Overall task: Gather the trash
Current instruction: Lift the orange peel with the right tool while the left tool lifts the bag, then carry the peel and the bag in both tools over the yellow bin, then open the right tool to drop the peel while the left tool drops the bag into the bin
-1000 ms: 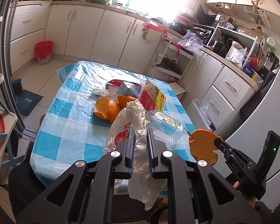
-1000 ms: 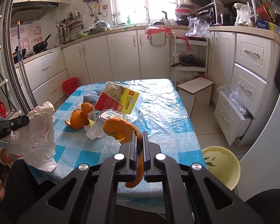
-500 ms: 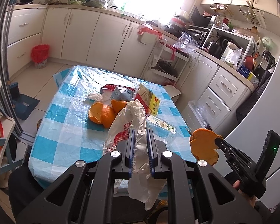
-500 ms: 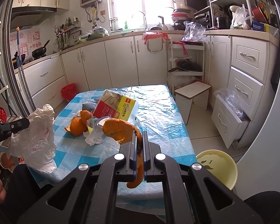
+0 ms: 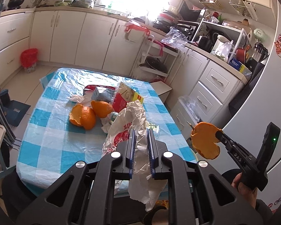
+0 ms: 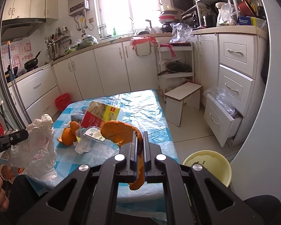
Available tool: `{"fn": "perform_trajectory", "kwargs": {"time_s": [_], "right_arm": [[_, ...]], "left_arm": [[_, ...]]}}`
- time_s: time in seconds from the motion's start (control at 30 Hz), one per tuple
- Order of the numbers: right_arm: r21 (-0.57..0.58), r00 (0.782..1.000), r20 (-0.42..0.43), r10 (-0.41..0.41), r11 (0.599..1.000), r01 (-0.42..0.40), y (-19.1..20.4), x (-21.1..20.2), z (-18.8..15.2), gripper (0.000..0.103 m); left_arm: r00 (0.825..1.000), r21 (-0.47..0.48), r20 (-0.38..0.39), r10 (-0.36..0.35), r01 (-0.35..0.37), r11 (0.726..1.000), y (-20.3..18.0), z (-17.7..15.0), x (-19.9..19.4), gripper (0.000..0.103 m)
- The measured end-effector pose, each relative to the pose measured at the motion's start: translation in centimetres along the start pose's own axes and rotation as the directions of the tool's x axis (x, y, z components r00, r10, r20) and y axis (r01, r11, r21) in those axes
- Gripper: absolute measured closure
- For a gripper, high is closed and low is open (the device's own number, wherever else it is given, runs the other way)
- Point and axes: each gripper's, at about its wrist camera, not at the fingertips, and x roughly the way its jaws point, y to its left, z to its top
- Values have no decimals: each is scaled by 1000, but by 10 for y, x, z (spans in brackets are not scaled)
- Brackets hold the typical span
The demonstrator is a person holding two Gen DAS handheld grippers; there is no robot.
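Left tool point(image 5: 140, 146) was found clenched on a crumpled white plastic bag point(image 5: 138, 131); the bag hung between and below the blue pads, clear of the tabletop point(image 5: 46, 131). Right tool point(image 6: 138, 146) was found clamped on a piece of orange peel point(image 6: 118, 131), which curled out ahead of the jaws and drooped beneath them.

Compared with a second before, both tools were seen drawn back and slightly raised from the tabletop: the checked cloth and the litter on it appeared smaller and further off in both wrist views. Neither grip was altered. The peel was judged ready to be dropped into the bag, or both to be carried off; a yellow bowl point(image 6: 208, 165) stood low to the right.

Further off, still on the tabletop, were noted: more orange peels point(image 5: 88, 114), a clear plastic bottle point(image 6: 91, 133), crumpled tissue point(image 5: 78, 98) and a red-and-yellow carton point(image 6: 101, 114). Most of the collecting was judged still outstanding.
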Motion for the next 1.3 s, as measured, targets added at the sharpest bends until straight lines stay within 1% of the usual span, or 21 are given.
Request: {"fn": "perform_trajectory", "kwargs": {"time_s": [0.13,0.23,0.3,0.4,0.47,0.53,0.6,0.8,0.83,0.87,0.9,0.93,0.97,1.03,1.1,1.13,1.2,1.3], "right_arm": [[52,997,11,-75,996,75,-36,-5,9,97],[86,992,0,-128,988,127,-62,-5,14,97],[105,987,-18,-159,982,160,-77,-1,15,97],[140,979,-83,-188,970,199,-98,14,15,97],[166,971,-132,-198,962,218,-110,27,12,97],[200,964,-187,-191,953,227,-121,43,9,97],[229,957,-223,-185,944,236,-132,55,7,97],[303,942,-297,-158,920,250,-162,81,-1,97],[321,938,-312,-152,912,254,-167,86,-2,94],[342,935,-323,-149,902,262,-173,90,-3,93],[367,936,-320,-146,892,265,-180,91,-3,83],[388,938,-312,-152,880,272,-184,90,-3,70],[406,943,-295,-155,873,270,-187,87,-2,67],[432,954,-254,-160,863,260,-192,79,2,67],[450,968,-181,-172,861,237,-193,65,8,67],[448,971,-147,-189,862,236,-192,58,12,63],[437,973,-73,-220,870,230,-188,44,19,56],[407,966,9,-260,883,234,-182,27,26,51]], "left_arm": [[998,32,-13,-63,64,997,-27,5,11,91],[993,60,-27,-115,117,991,-52,9,22,91],[988,76,-39,-148,151,986,-70,11,31,91],[979,96,-62,-195,200,975,-98,14,48,91],[972,104,-81,-221,229,968,-115,15,62,91],[964,111,-101,-246,256,960,-134,16,79,91],[955,115,-121,-270,284,952,-151,16,95,91],[936,132,-173,-306,330,935,-194,13,138,91],[933,132,-180,-310,335,933,-200,12,145,91],[931,130,-189,-313,340,931,-204,11,152,91],[927,126,-201,-316,345,930,-208,8,162,91],[924,120,-211,-318,347,930,-212,5,171,91],[922,114,-222,-317,348,931,-214,3,179,91],[914,96,-254,-316,349,932,-220,-5,201,91],[908,91,-284,-307,344,934,-226,-13,221,91],[905,91,-297,-304,344,935,-230,-18,230,91],[898,84,-322,-301,344,935,-237,-27,248,91],[889,77,-364,-279,328,942,-248,-43,280,90]]}}
